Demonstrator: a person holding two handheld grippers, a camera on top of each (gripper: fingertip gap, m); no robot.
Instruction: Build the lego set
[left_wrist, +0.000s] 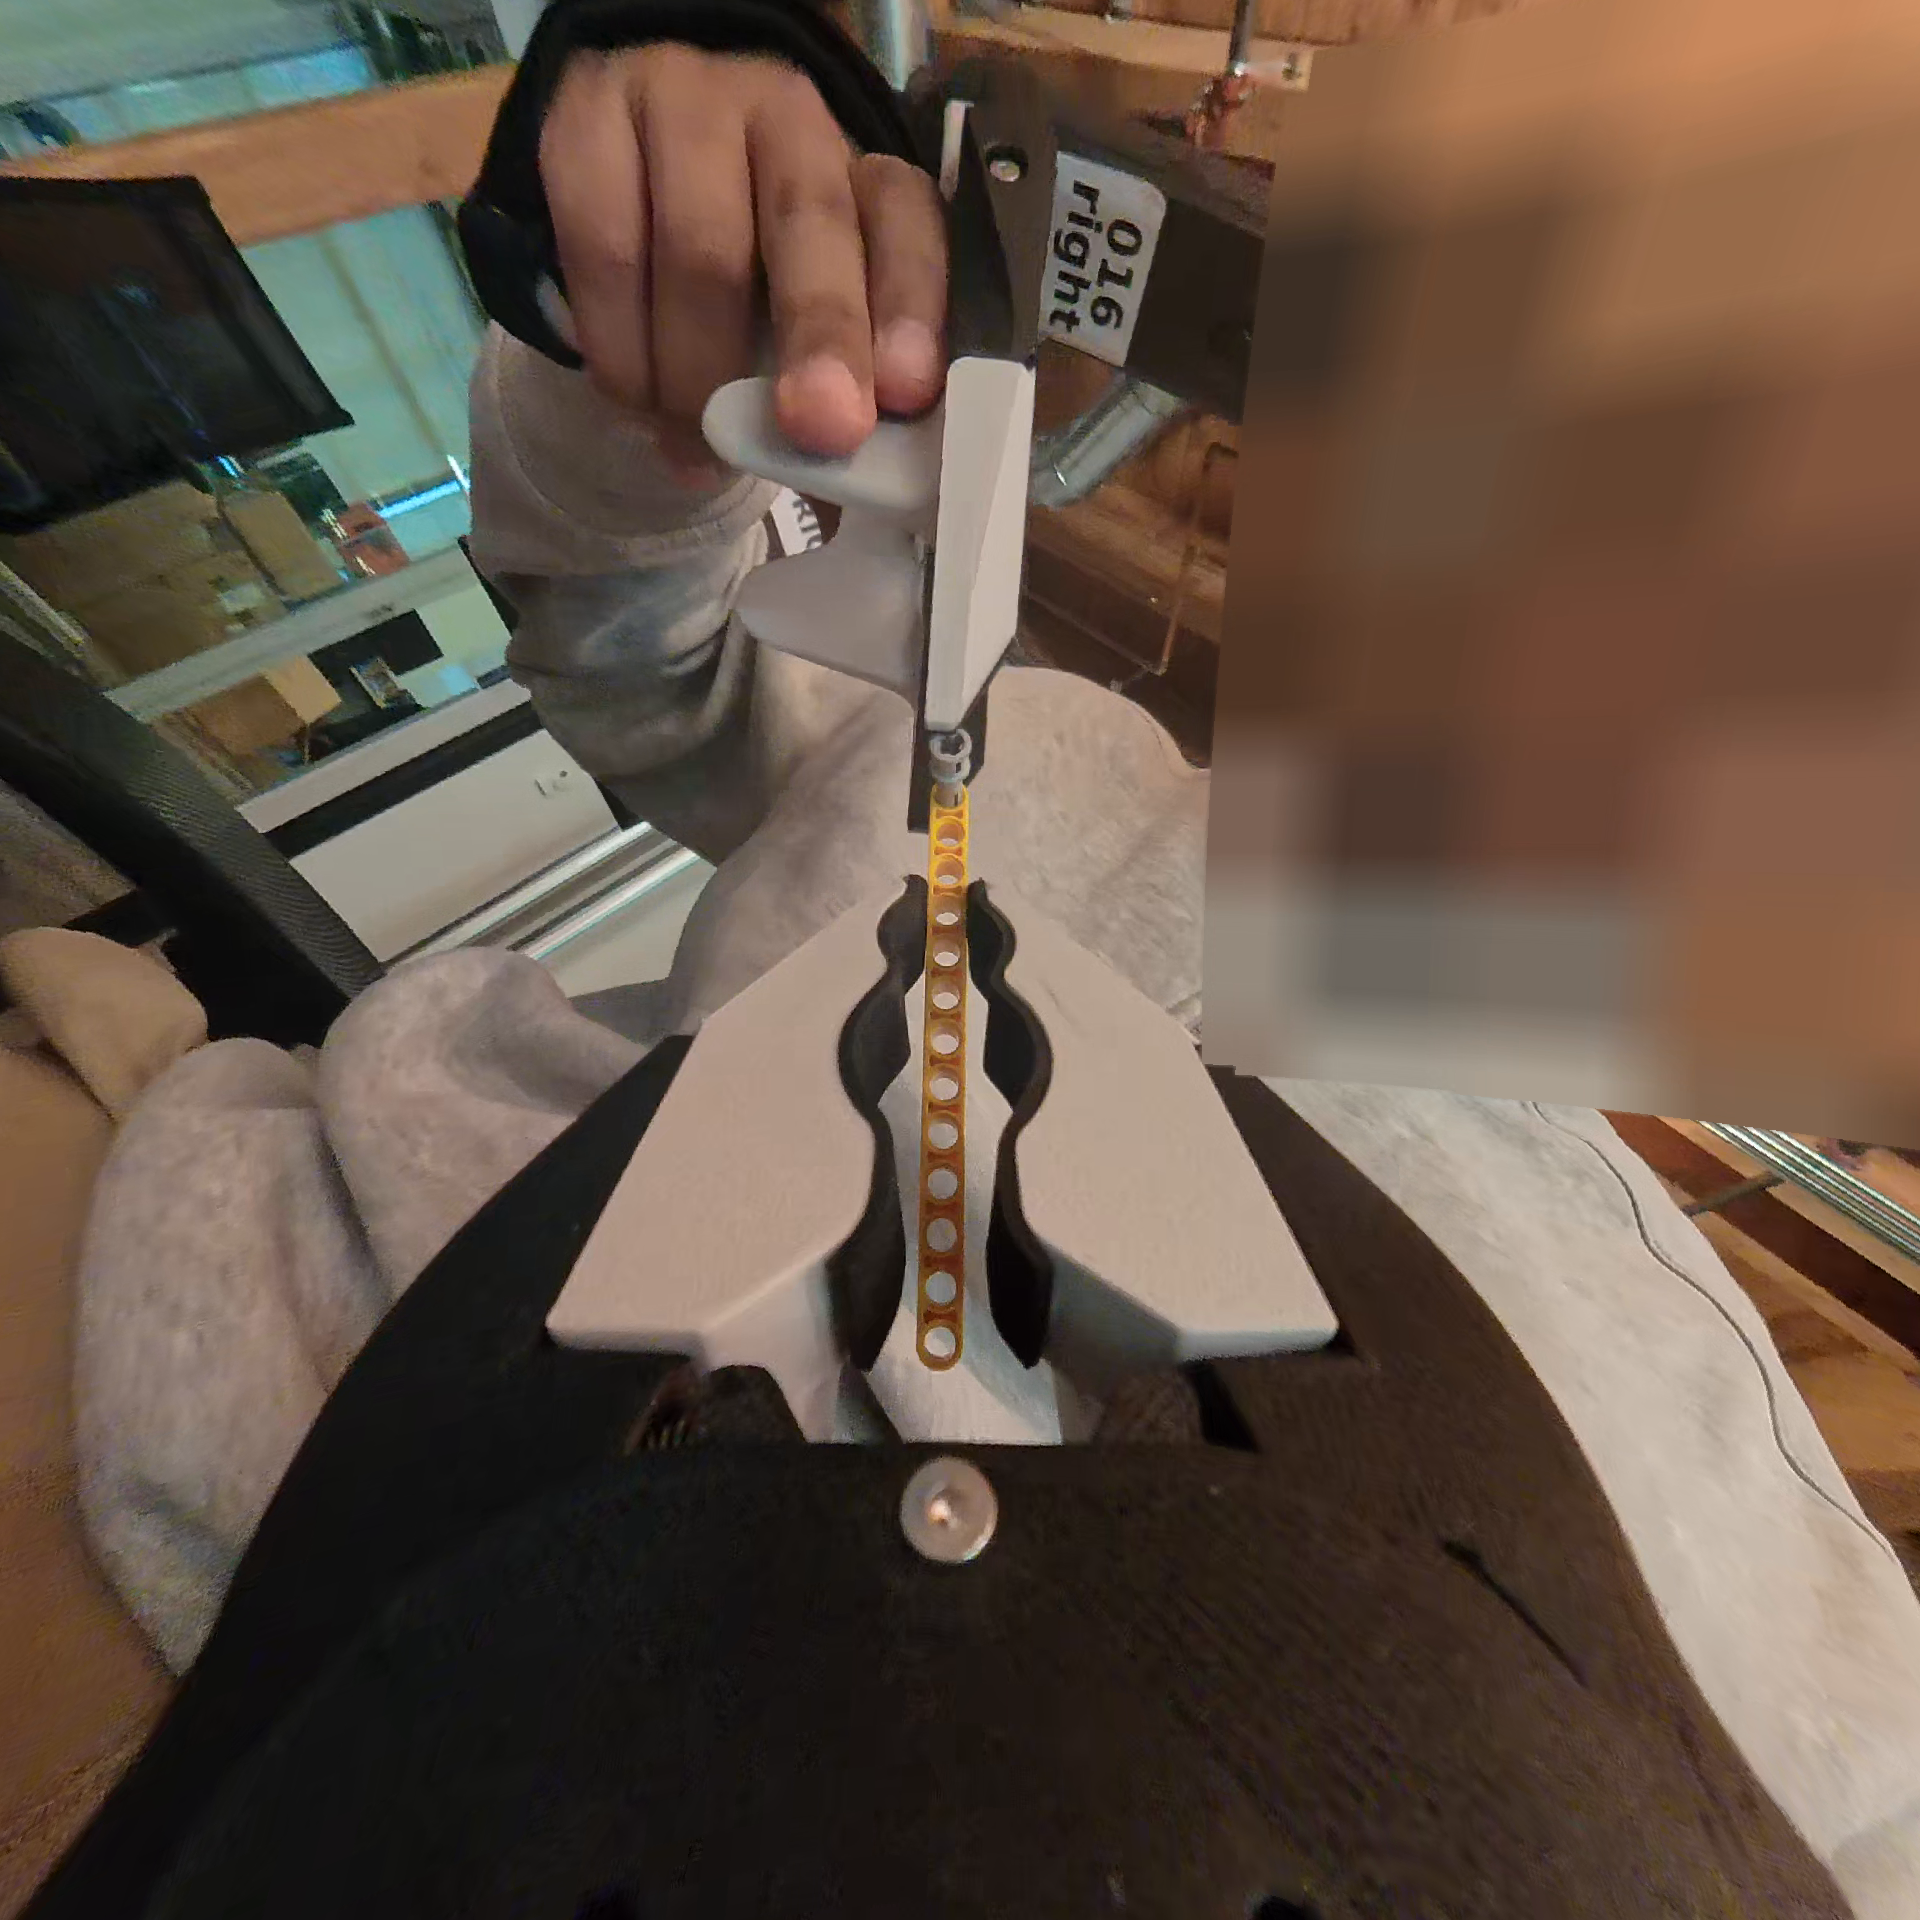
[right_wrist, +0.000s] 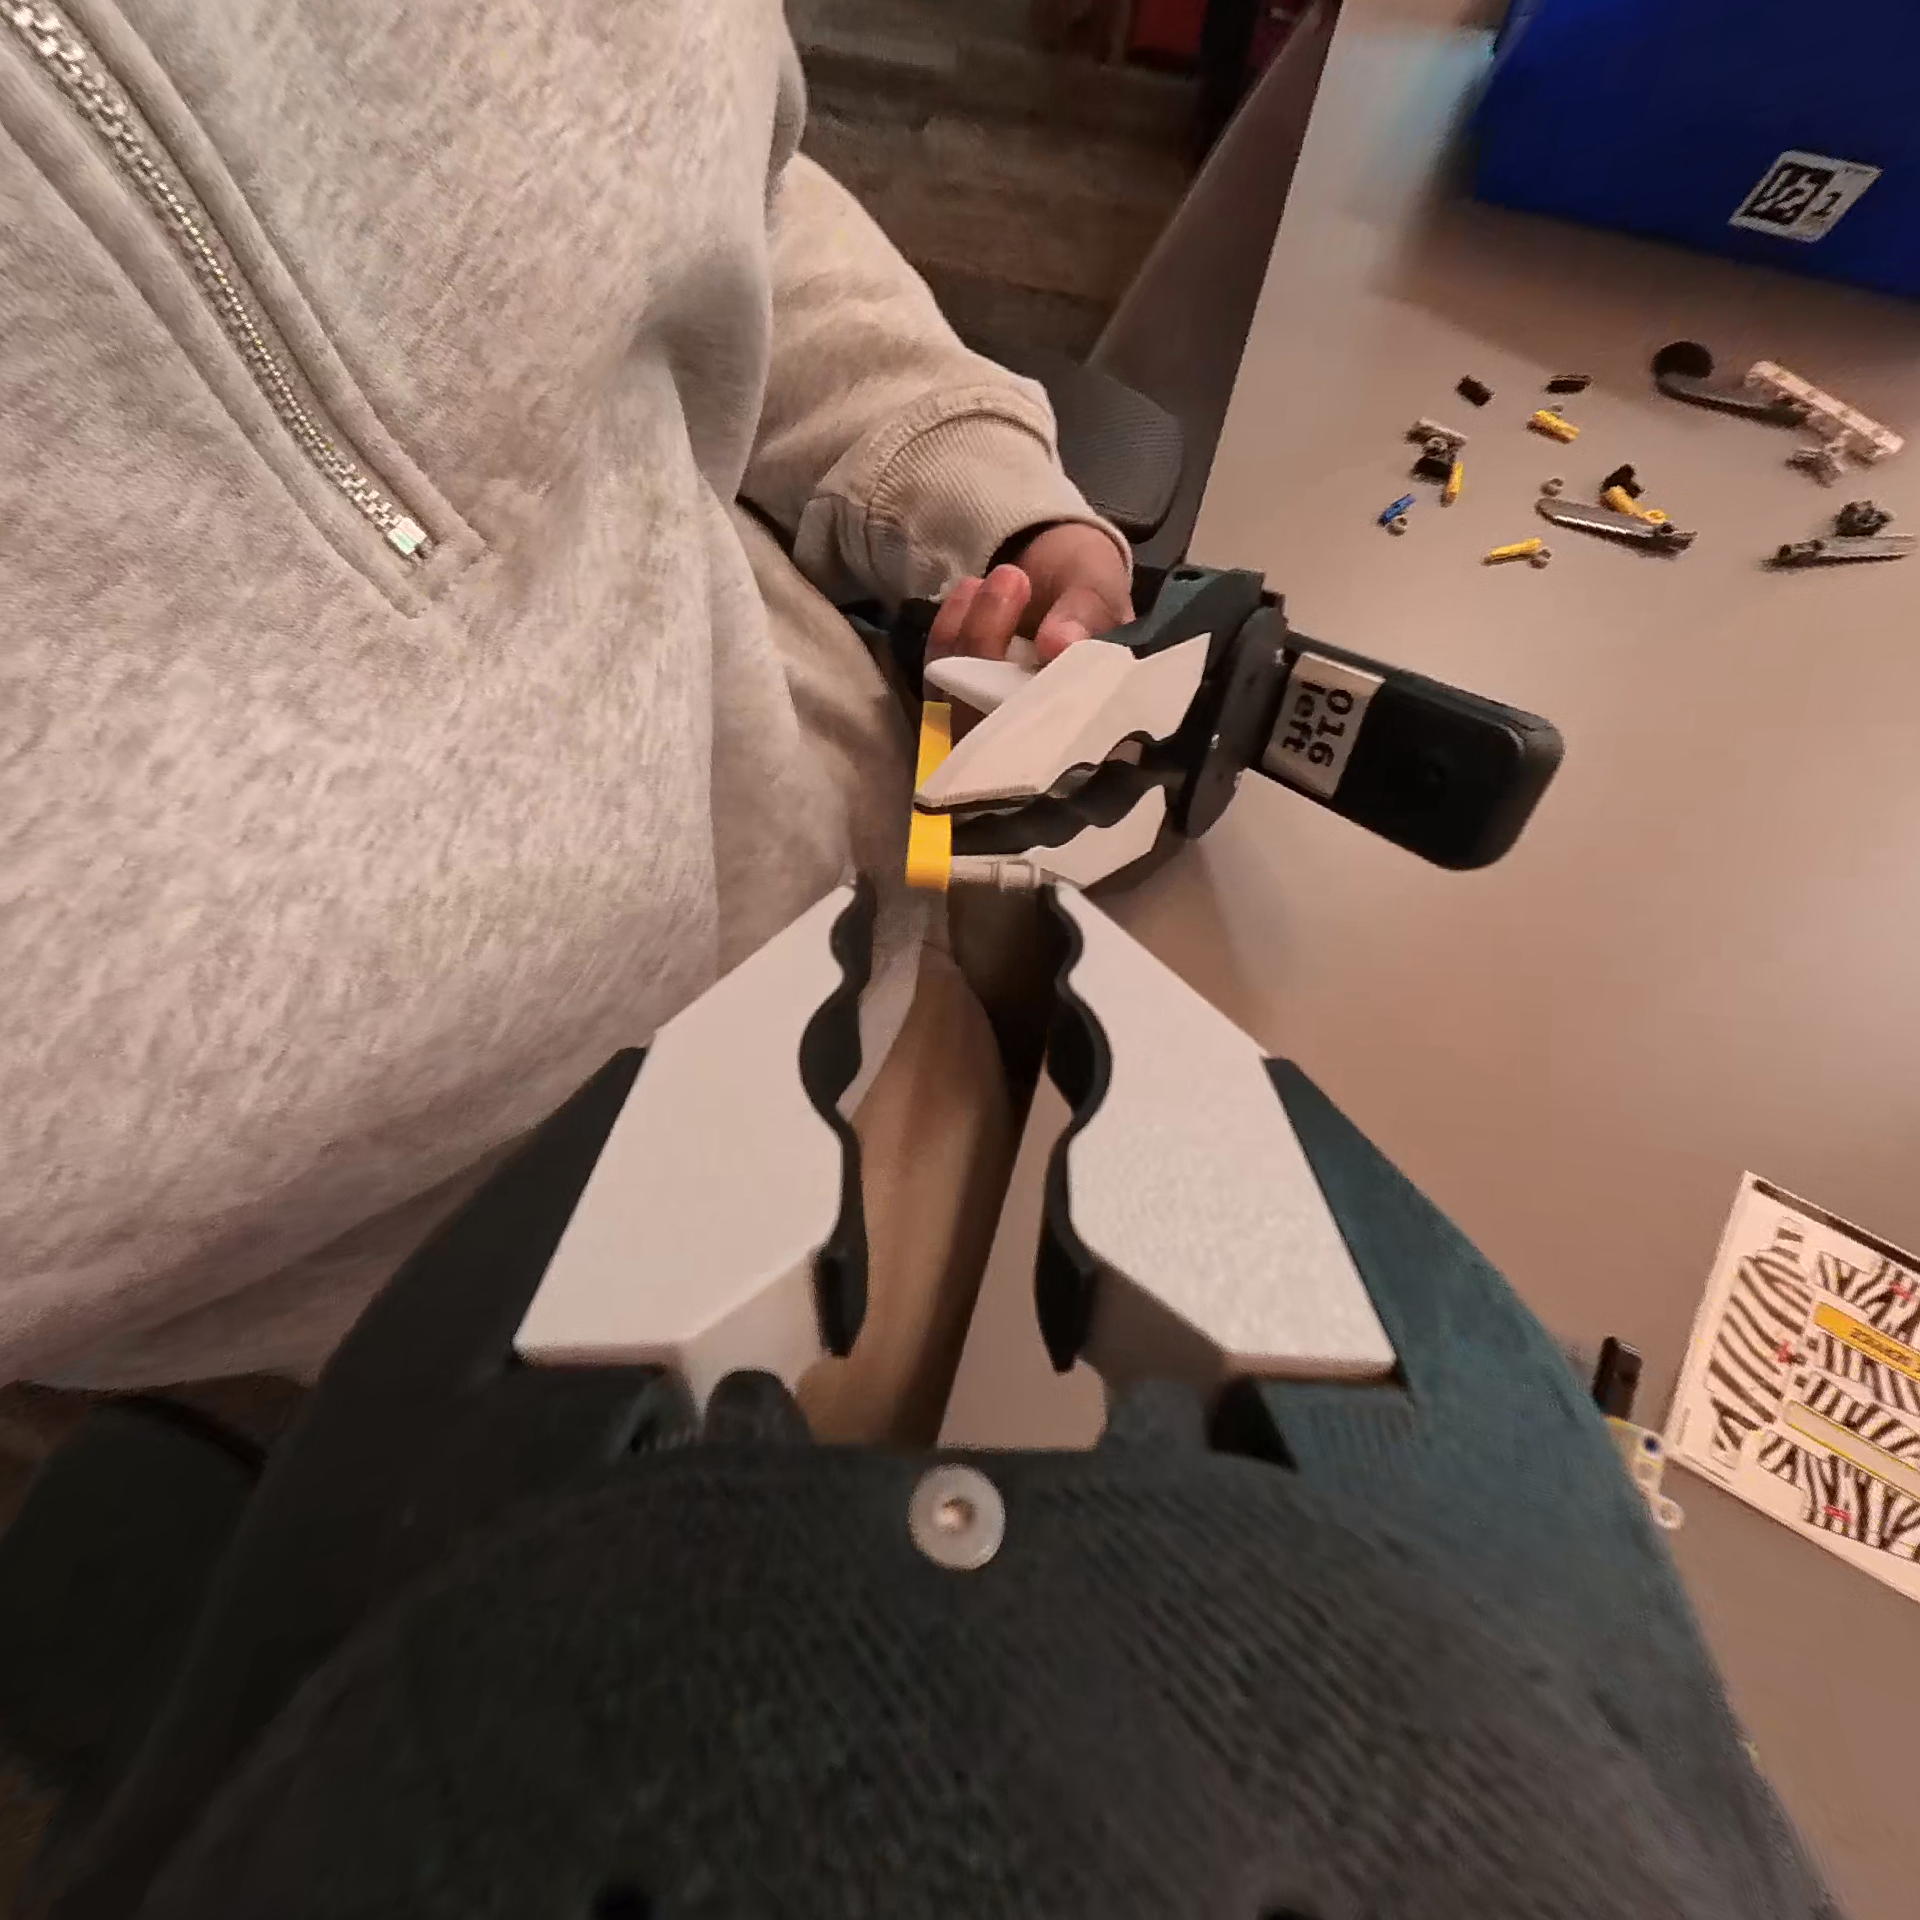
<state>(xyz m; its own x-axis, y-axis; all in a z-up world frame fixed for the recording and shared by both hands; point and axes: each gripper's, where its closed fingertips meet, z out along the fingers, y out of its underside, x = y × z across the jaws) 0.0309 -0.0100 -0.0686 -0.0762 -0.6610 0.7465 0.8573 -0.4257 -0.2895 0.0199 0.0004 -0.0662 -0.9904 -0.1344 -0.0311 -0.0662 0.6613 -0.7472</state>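
- The left gripper (left_wrist: 943, 894) was seen with its jaws clamped on a long yellow beam (left_wrist: 943, 1091) with a row of holes, the beam lying lengthwise between the fingers and sticking out past the tips.
- A small grey connector (left_wrist: 951, 756) was held at the far end of the beam, touching it, pinched in the tips of the right gripper (left_wrist: 948, 743).
- In the right wrist view, the right gripper (right_wrist: 997, 878) was seen with its jaws closed down on the grey connector (right_wrist: 1006, 876) at the very tips, with a gap left between the fingers farther back.
- The yellow beam (right_wrist: 928, 847) was seen edge-on just beside those tips, gripped by the left gripper (right_wrist: 940, 805).
- A hand (left_wrist: 727, 249) was recorded around the handle of the right gripper; another hand (right_wrist: 1023, 608) was on the left one.
- A grey zipped sweater (right_wrist: 364, 623) filled the background behind both tools.
- Loose parts (right_wrist: 1538, 488), yellow, black, grey and blue, were scattered on the table (right_wrist: 1455, 935), well apart from the grippers.
- A striped sticker sheet (right_wrist: 1808, 1382) lay at the table's near right; a blue bin (right_wrist: 1704, 125) stood at the far edge.
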